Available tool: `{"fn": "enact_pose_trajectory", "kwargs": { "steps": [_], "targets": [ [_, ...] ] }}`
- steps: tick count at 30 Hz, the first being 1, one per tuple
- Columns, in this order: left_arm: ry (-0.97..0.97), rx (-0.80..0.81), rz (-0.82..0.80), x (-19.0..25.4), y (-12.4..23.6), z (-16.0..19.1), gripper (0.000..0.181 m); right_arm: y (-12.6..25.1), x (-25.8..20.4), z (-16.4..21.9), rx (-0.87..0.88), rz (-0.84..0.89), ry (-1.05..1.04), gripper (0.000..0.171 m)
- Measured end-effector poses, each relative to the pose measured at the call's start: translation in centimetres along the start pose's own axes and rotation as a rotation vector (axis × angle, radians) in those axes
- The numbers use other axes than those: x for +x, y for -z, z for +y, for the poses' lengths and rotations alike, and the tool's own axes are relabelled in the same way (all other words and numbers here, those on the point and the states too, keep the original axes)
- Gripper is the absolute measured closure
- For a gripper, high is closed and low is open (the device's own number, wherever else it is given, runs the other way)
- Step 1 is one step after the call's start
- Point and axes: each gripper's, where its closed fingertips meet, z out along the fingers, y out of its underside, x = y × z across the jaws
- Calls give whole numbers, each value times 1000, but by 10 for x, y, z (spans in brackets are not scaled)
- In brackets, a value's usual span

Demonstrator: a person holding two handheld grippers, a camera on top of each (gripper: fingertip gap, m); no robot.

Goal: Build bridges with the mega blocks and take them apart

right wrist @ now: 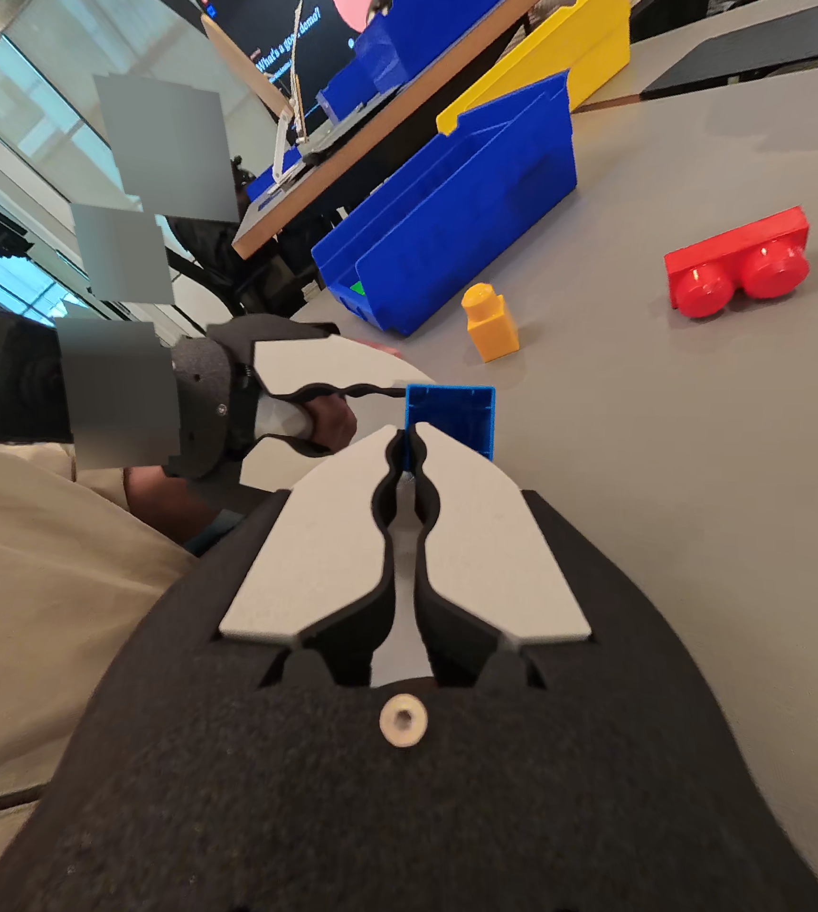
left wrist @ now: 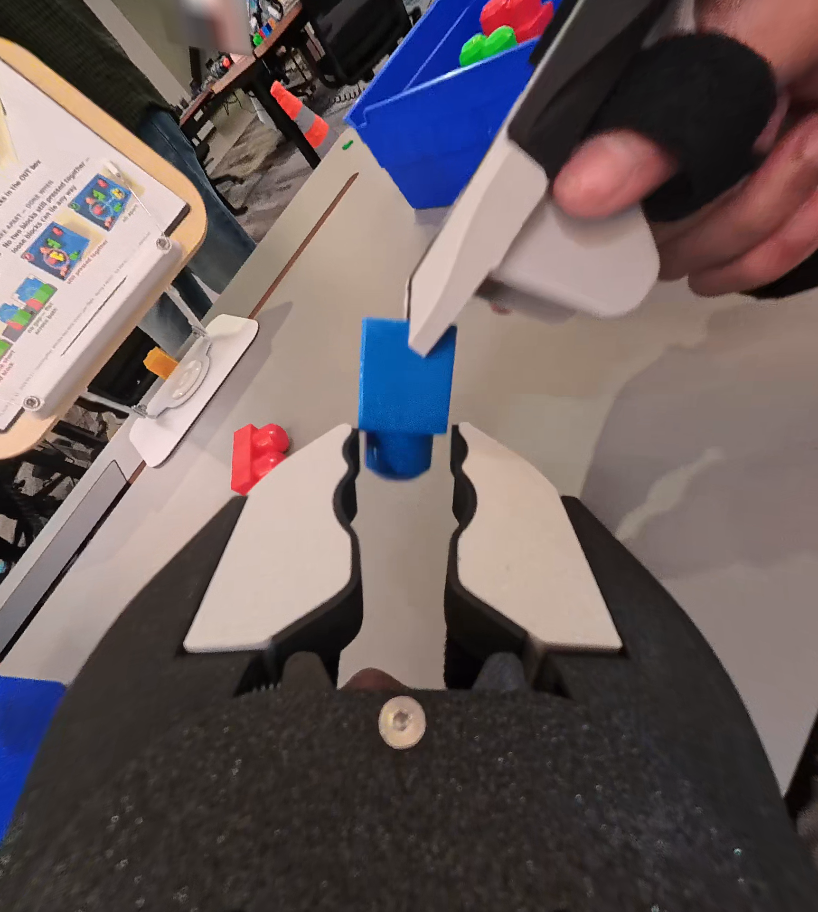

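Grey tabletop [right wrist: 693,493] in an office-like room, more desks and blue and yellow bins behind. At mid-table, small blue block [left wrist: 404,380], held off the surface, stud pointing toward the left wrist camera and hollow underside facing the right wrist camera. Right gripper [right wrist: 408,434] clamped on one wall of that block, jaws nearly together with only the thin blue wall between them; in the left wrist view, seen coming down from the upper right with a hand [left wrist: 742,163] wrapped round its handle. Left gripper [left wrist: 403,434] level with the block's stud, jaws apart, a narrow gap showing on either side of the stud; contact with it cannot be told. Red two-stud block [right wrist: 737,261] lying on its side on the table, well apart from the blue one, studs facing sideways. Small orange single-stud block [right wrist: 490,325] standing slightly tilted just beside a blue bin [right wrist: 446,222]; a bit of green visible inside the bin's near end. Another blue bin [left wrist: 426,113] at the far table edge, red and green blocks piled in it. Instruction sheet on a wooden board [left wrist: 51,237] propped on a stand at the left table edge. Orange cone [left wrist: 303,116] on the floor beyond.
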Motion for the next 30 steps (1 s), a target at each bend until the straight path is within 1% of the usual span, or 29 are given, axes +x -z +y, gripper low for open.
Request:
{"fn": "enact_pose_trajectory", "kwargs": {
  "steps": [3, 4, 8, 10, 14, 17, 21, 23, 25, 30],
  "targets": [
    [52, -29, 29, -1, 1, 14, 145, 6, 0, -6, 26, -37, -33, 171],
    [85, -31, 56, 0, 2, 16, 140, 7, -1, -9, 36, -53, -44, 171],
    [221, 46, 160, 0, 9, 11, 131, 6, -10, -15, 31, -137, -73, 171],
    [256, 115, 180, -6, 14, 6, 133, 3, -16, -18, 23, -179, -96, 171],
    [186, 218, 116, -21, 24, 0, 146, -5, -28, -25, 38, -294, -209, 171],
    [132, 259, 86, -26, 30, -4, 147, -10, -32, -29, 53, -354, -289, 171],
    [126, 283, 81, -31, 38, -6, 144, -16, -31, -30, 60, -367, -330, 171],
    [127, 285, 103, -31, 42, -6, 144, -18, -34, -30, 63, -388, -349, 171],
    [130, 301, 101, -32, 44, -7, 150, -21, -36, -29, 57, -395, -360, 171],
    [127, 302, 122, -31, 48, -4, 152, -24, -37, -26, 40, -405, -377, 170]
  ]
}}
